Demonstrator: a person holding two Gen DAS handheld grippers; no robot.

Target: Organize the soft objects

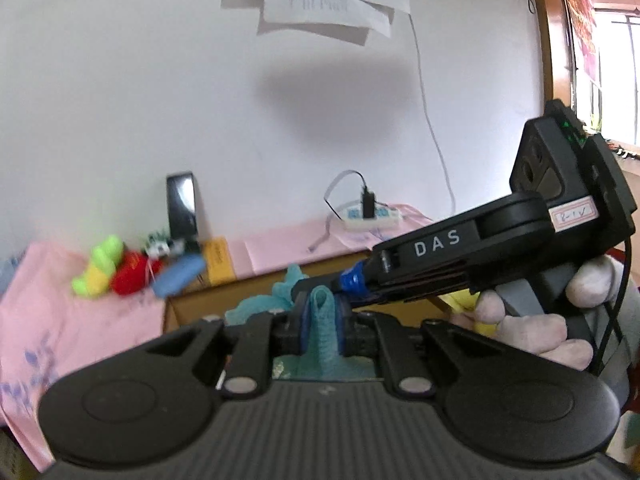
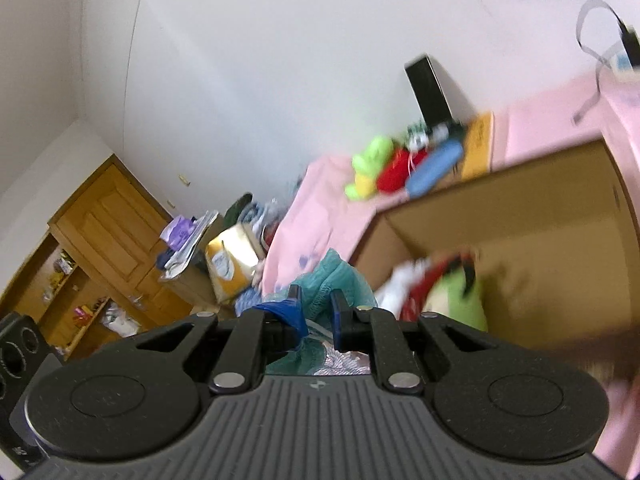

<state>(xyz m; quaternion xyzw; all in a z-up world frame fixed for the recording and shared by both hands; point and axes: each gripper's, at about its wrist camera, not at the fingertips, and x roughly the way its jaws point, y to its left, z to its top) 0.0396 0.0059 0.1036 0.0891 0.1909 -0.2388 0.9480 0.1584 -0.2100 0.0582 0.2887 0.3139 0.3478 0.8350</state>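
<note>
both claws grip one teal cloth (image 1: 324,332): left claw (image 1: 322,330) pinches a fold; right claw (image 2: 316,312) is clamped on its edge; cloth hangs over the open cardboard box (image 2: 540,264) on the pink-covered tabletop (image 1: 80,320).

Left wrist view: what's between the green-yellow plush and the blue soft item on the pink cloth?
A red plush lies between the green-yellow plush and the blue soft item, touching both. The right wrist view shows the same row.
</note>
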